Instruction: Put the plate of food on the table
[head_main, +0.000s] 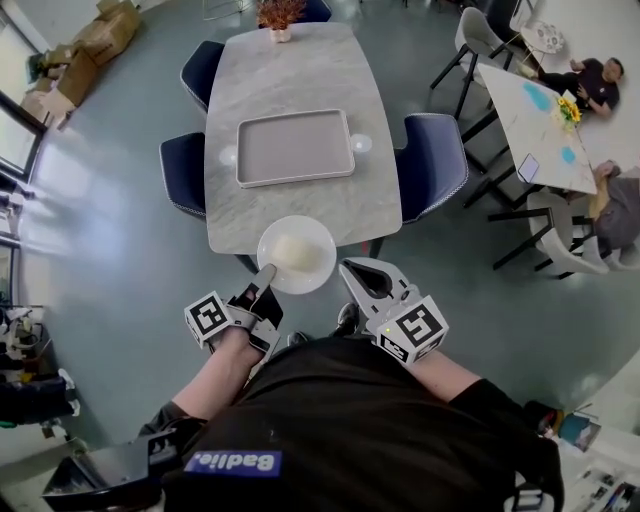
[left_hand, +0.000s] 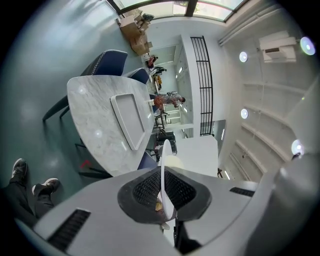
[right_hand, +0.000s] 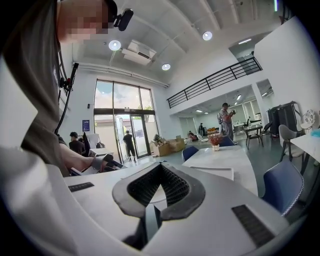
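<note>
A white plate (head_main: 312, 272) with a pale mound of food (head_main: 293, 250) sits over the near edge of the marble table (head_main: 300, 90), partly overhanging it. My left gripper (head_main: 265, 276) is shut on the plate's near-left rim. In the left gripper view the plate (left_hand: 164, 160) shows edge-on between the black pads (left_hand: 145, 190) of that gripper (left_hand: 164, 189), with the food (left_hand: 173, 162) just past them. My right gripper (head_main: 360, 272) hangs just right of the plate, shut and holding nothing; in its own view the right gripper (right_hand: 160, 169) has its tips together.
A grey rectangular tray (head_main: 294, 147) lies mid-table, and a flower pot (head_main: 279, 16) stands at the far end. Dark blue chairs (head_main: 432, 160) flank the table. A second table (head_main: 528, 115) with seated people is at the right. My shoes (left_hand: 30, 182) are on the floor.
</note>
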